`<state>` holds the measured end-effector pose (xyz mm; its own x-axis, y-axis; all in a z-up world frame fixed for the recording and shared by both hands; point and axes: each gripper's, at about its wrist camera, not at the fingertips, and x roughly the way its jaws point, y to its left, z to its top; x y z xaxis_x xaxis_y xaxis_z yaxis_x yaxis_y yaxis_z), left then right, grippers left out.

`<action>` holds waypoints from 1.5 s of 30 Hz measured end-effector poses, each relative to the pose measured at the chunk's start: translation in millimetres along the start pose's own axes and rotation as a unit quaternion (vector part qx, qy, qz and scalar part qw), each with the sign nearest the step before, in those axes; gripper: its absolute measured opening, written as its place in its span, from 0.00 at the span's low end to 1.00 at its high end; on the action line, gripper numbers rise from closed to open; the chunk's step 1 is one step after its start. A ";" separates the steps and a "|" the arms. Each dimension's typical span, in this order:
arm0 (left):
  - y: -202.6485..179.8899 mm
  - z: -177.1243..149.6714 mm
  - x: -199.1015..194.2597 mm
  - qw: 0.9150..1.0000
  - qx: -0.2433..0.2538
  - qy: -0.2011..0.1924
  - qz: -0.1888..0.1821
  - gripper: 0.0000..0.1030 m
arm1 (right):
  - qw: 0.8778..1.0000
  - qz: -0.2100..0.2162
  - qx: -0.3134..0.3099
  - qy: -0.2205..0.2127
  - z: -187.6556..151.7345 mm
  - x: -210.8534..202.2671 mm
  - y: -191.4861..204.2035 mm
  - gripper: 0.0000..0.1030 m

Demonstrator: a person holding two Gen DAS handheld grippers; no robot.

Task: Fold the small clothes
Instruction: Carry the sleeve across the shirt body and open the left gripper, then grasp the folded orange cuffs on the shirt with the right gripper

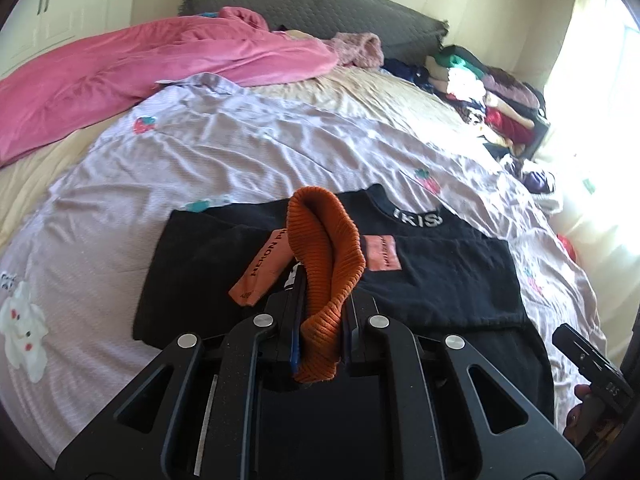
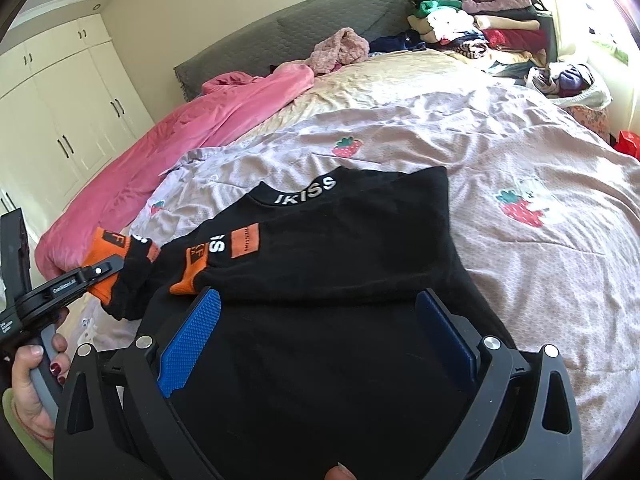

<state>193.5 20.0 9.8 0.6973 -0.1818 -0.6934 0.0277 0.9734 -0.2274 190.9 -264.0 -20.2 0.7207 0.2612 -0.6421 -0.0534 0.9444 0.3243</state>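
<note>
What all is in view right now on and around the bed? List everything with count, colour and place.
black top: one, black with orange cuffs, flat on the near bed
orange cuff: one, orange ribbed, clamped in the left gripper
bedspread: one, pale lilac with strawberries, under the top
pink quilt: one, pink, bunched far left
headboard: one, grey, far end
clothes pile: one, mixed colours, far right corner
wardrobe: one, cream, left wall
left gripper: shut on the cuff
right gripper: open over the top
hand: one, holding the left gripper's handle
</note>
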 end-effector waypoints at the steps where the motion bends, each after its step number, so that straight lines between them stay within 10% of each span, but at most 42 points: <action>1: -3.2 -1.1 3.1 1.000 0.003 0.003 -0.004 0.07 | 1.000 -0.001 0.003 0.001 -1.2 -1.1 -3.7 0.95; 10: -24.8 -20.7 23.0 0.998 0.034 0.037 -0.031 0.09 | 1.000 -0.010 0.010 0.009 -10.3 -1.7 -15.3 0.95; 18: -23.8 -23.8 10.9 0.995 0.030 0.033 -0.094 0.37 | 1.000 -0.013 0.001 0.027 -18.7 10.1 -5.3 0.95; 27: 15.3 -7.5 1.9 0.999 0.030 -0.031 0.030 0.38 | 0.997 0.005 -0.045 0.058 -27.5 34.5 38.5 0.95; 45: 75.2 -5.8 14.8 0.997 -0.009 -0.024 0.079 0.65 | 0.985 0.042 -0.115 0.122 -34.5 114.1 124.5 0.95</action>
<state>201.7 89.7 -21.5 0.7252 -0.0183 -0.6883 -0.0980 0.9867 -0.1295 242.6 -109.7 -77.0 0.5205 0.3536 -0.7772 -0.2809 0.9305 0.2351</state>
